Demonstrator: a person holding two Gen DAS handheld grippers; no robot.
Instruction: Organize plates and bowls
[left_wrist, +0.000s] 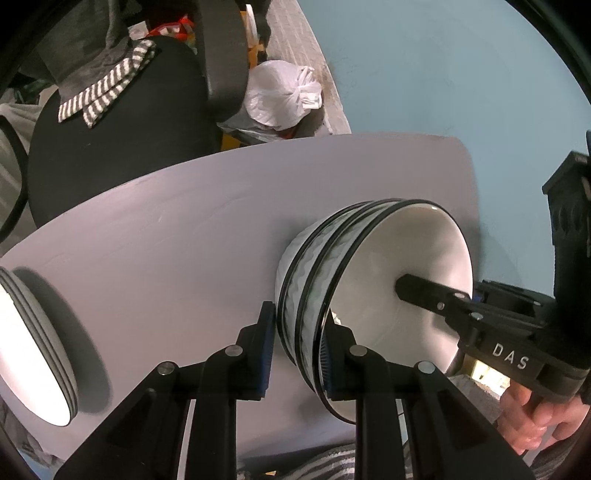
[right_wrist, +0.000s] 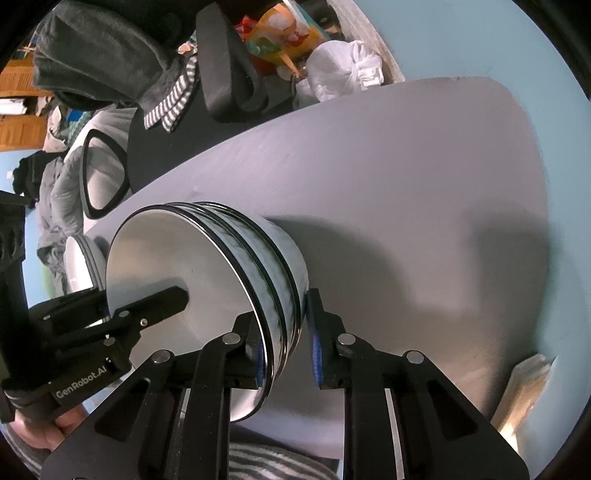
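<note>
two grippers pinched the bowl stack on the table: left gripper and right gripper steeply downward on opposite rims. only the left view showed the plates clearly.

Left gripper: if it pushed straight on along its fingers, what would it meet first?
The left gripper straddles the rim of the stacked bowls, one finger outside, one inside. Going straight on, its fingers would probably slide down the bowl wall and reach the grey table; depth is unclear.
</note>
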